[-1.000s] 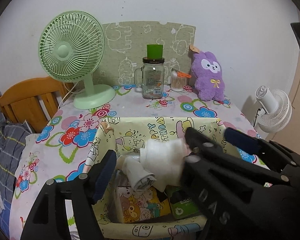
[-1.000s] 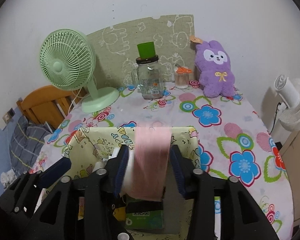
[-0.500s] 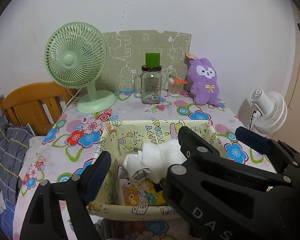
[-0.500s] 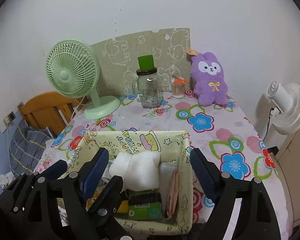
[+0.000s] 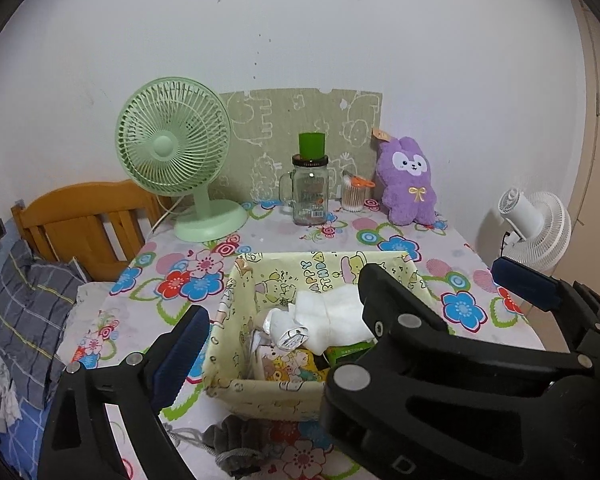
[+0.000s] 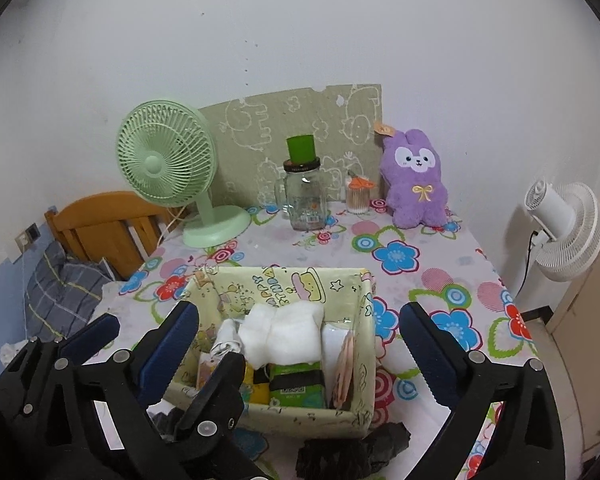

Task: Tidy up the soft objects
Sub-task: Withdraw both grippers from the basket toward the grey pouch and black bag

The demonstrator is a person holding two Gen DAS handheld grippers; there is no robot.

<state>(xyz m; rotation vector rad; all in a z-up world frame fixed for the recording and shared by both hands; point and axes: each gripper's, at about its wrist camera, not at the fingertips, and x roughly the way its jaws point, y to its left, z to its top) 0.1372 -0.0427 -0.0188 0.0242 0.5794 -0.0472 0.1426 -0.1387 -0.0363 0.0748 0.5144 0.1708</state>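
Note:
A yellow cartoon-print fabric basket (image 5: 320, 266) (image 6: 284, 276) stands on the flowered table. In it lie a white fluffy cloth (image 5: 332, 312) (image 6: 284, 332), a rolled white sock (image 5: 284, 326) and a pink cloth (image 6: 346, 364) standing on edge against the right wall. My left gripper (image 5: 300, 320) and right gripper (image 6: 298, 316) hover side by side above the basket's near edge. Both sets of jaws are opening and hold nothing. A dark grey cloth (image 5: 236, 436) (image 6: 352, 452) lies on the table in front of the basket. A purple plush rabbit (image 5: 408, 188) sits at the back.
At the back stand a green desk fan (image 5: 172, 152), a glass jar mug (image 5: 310, 192) with a green cup on top and a cotton swab jar (image 5: 354, 196). A white fan (image 5: 536, 228) is off the right edge. A wooden headboard (image 5: 88, 216) and bedding lie left.
The right gripper's jaws let go of the pink cloth, which now stands in the basket. Both grippers widened, pulled back and rose, leaving the white cloth in the basket.

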